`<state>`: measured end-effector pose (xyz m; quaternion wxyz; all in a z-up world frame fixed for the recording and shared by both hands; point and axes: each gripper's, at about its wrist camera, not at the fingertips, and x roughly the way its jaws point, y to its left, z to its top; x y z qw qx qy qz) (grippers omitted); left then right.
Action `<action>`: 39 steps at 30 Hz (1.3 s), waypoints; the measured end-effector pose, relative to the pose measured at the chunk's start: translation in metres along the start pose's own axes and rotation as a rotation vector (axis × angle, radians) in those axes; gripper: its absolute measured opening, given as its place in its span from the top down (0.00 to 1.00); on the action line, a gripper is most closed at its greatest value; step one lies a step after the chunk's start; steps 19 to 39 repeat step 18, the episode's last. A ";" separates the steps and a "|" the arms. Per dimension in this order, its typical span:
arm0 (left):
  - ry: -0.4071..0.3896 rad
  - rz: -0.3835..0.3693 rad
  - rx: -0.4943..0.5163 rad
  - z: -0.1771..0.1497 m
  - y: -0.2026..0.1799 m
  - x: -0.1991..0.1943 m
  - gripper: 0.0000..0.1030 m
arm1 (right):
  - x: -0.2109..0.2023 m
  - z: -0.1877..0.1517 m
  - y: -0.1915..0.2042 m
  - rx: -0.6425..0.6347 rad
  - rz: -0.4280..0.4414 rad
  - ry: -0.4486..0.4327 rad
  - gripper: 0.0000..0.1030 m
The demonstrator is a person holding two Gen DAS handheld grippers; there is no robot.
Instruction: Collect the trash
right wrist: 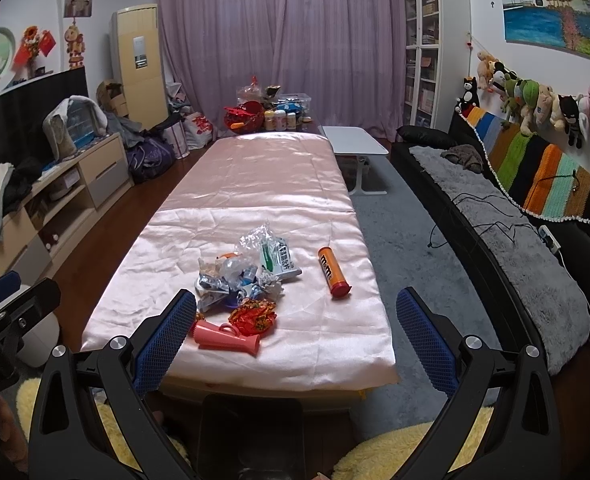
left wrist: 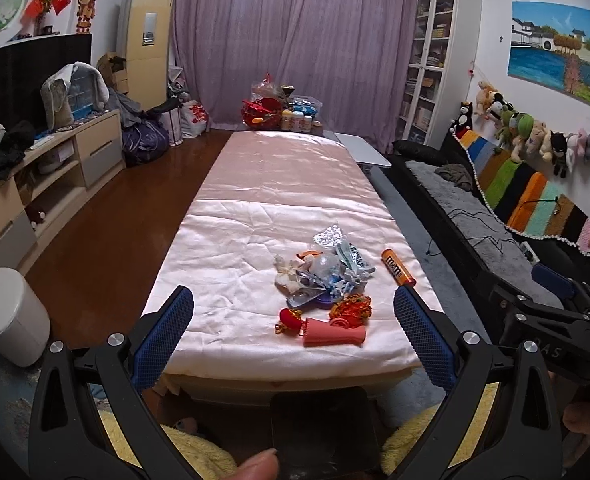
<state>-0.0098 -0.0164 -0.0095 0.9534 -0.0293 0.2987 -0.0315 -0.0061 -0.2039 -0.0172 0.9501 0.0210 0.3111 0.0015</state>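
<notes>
hovering wide left gripper [left wrist: 294, 307], wrapper pile [left wrist: 327, 268] ahead

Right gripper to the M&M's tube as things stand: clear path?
Probably yes. The right gripper is open, holding nothing, and the M&M's tube lies alone on the pink cloth, apart from the wrapper pile, nothing between.

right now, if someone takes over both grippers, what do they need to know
Left gripper: open, empty, held short of the table's near end.
Right gripper: open, empty, same stance.
Pile of crumpled foil and plastic wrappers sits on the pink satin tablecloth, with an orange M&M's tube apart to its right and a pink ribbed silicone piece nearest the edge.
White cylindrical bin stands on the floor, left.
Done: nothing picked up, judging from the table.
Left: all the trash.
</notes>
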 end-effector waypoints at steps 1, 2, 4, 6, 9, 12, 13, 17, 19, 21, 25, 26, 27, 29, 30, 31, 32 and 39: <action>-0.010 0.047 0.012 0.000 -0.002 0.000 0.08 | -0.001 0.000 0.000 0.002 0.001 -0.002 0.03; -0.025 0.086 0.015 -0.001 -0.001 -0.001 0.08 | 0.000 0.000 0.000 0.003 0.000 -0.001 0.03; -0.042 0.088 0.009 -0.001 0.002 -0.003 0.08 | 0.000 -0.001 0.000 0.002 -0.001 0.002 0.03; -0.041 0.081 0.013 -0.002 0.002 -0.002 0.08 | 0.002 -0.001 -0.001 0.002 -0.004 0.007 0.03; -0.040 0.110 0.032 -0.003 -0.001 -0.001 0.08 | 0.003 -0.001 -0.001 0.001 -0.002 0.011 0.03; -0.042 0.148 0.041 -0.002 0.000 0.000 0.08 | 0.002 -0.001 0.001 -0.002 0.002 0.010 0.03; -0.042 0.165 0.043 -0.002 0.000 0.000 0.08 | 0.002 -0.001 0.001 -0.002 0.003 0.009 0.03; -0.038 0.159 0.031 0.000 0.004 -0.003 0.08 | 0.001 0.000 0.002 0.000 0.003 0.011 0.03; -0.034 0.152 0.025 0.001 0.005 -0.003 0.08 | 0.001 0.000 0.001 0.000 0.003 0.012 0.03; -0.034 0.152 0.025 0.001 0.005 -0.003 0.08 | 0.001 0.000 0.001 0.000 0.003 0.012 0.03; -0.034 0.152 0.025 0.001 0.005 -0.003 0.08 | 0.001 0.000 0.001 0.000 0.003 0.012 0.03; -0.034 0.152 0.025 0.001 0.005 -0.003 0.08 | 0.001 0.000 0.001 0.000 0.003 0.012 0.03; -0.034 0.152 0.025 0.001 0.005 -0.003 0.08 | 0.001 0.000 0.001 0.000 0.003 0.012 0.03; -0.034 0.152 0.025 0.001 0.005 -0.003 0.08 | 0.001 0.000 0.001 0.000 0.003 0.012 0.03; -0.034 0.152 0.025 0.001 0.005 -0.003 0.08 | 0.001 0.000 0.001 0.000 0.003 0.012 0.03; -0.034 0.152 0.025 0.001 0.005 -0.003 0.08 | 0.001 0.000 0.001 0.000 0.003 0.012 0.03; -0.034 0.152 0.025 0.001 0.005 -0.003 0.08 | 0.001 0.000 0.001 0.000 0.003 0.012 0.03; -0.034 0.152 0.025 0.001 0.005 -0.003 0.08 | 0.001 0.000 0.001 0.000 0.003 0.012 0.03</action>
